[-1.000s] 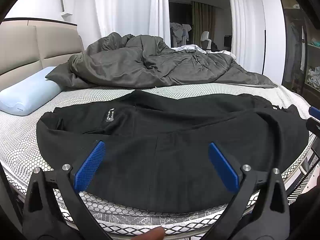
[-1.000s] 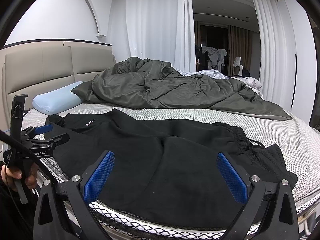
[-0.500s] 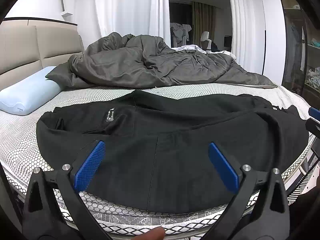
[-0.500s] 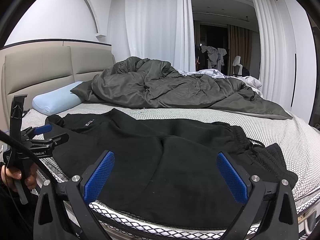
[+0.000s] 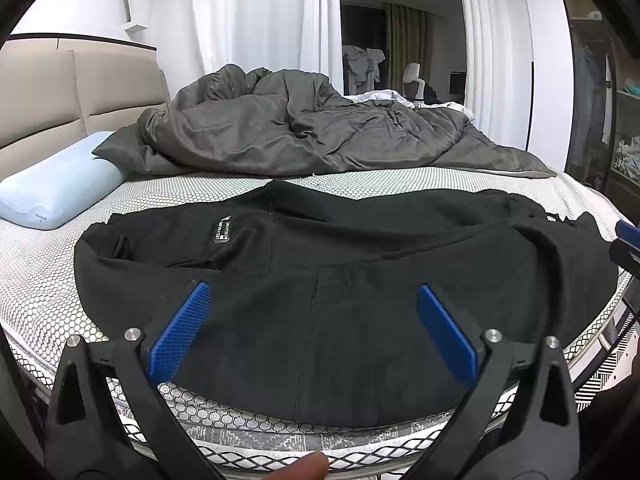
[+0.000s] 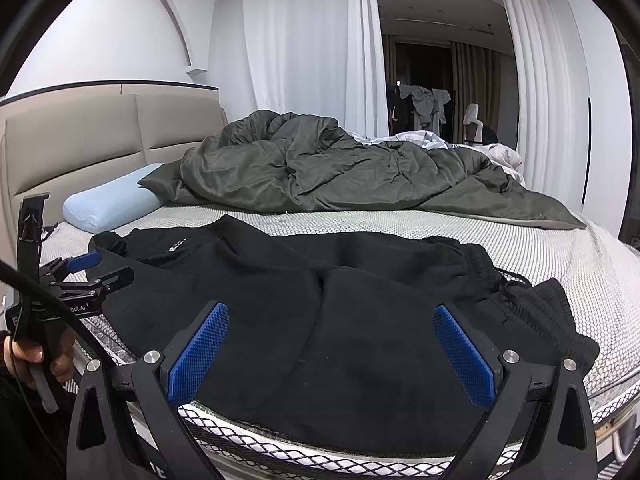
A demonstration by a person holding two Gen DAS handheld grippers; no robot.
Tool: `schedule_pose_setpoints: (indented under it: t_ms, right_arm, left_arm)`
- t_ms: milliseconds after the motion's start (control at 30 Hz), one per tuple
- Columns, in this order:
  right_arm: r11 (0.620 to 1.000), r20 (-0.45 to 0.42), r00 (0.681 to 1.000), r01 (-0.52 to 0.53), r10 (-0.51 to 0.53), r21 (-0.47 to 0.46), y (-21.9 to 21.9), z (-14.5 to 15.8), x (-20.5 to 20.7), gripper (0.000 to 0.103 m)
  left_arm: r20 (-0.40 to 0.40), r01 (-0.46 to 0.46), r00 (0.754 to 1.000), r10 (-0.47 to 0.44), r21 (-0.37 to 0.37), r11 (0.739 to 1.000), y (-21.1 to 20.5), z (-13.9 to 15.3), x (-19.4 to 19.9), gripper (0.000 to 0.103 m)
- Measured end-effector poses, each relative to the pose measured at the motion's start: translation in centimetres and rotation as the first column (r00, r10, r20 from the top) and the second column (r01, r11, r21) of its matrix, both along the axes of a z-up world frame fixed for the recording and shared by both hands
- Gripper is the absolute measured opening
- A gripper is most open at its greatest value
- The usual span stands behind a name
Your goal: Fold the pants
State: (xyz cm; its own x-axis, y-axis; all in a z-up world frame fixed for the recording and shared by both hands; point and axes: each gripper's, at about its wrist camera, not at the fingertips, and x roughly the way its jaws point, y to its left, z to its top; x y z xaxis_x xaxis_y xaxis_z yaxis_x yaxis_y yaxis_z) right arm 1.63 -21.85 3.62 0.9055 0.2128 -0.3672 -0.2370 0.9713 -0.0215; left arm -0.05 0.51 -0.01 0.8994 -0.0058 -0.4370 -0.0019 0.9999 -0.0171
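Nothing has moved since the earlier frames. Lowest in each frame, the left tool point(image 5: 312, 332) and right tool point(image 6: 330, 350) hover with blue ribbed pads spread wide, holding nothing. Just beyond, black sweatpants point(image 5: 340, 280) lie flat across the honeycomb-patterned mattress point(image 5: 36, 280), elastic waistband point(image 6: 520, 292) at right. They look soft, limp and light; pinch waistband and cuff. Farther up: pale blue pillow point(image 5: 60, 188), rumpled grey duvet point(image 5: 312, 132).
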Motion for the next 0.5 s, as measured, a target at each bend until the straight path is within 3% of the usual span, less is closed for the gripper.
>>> schedule_pose_setpoints:
  t_ms: [267,333,500]
  right_arm:
    - [0.999,-0.06,0.998,-0.028,0.03,0.038,-1.0,0.2,1.6,0.103]
    - [0.996,-0.076,0.995,-0.054,0.059,0.064,-1.8,0.8,2.2,0.103]
    - [0.994,-0.163,0.985,-0.043,0.058,0.096,-4.7,2.3,5.6,0.103]
  left_arm:
    - [-0.013,0.007,1.0,-0.007,-0.036,0.999,0.6,1.0,1.6,0.102]
    - [-0.008,0.006,1.0,-0.007,-0.074,0.997,0.8,1.7,2.1,0.102]
    - [0.002,0.021,1.0,-0.021,-0.075,0.997,0.6,3.5,4.0,0.102]
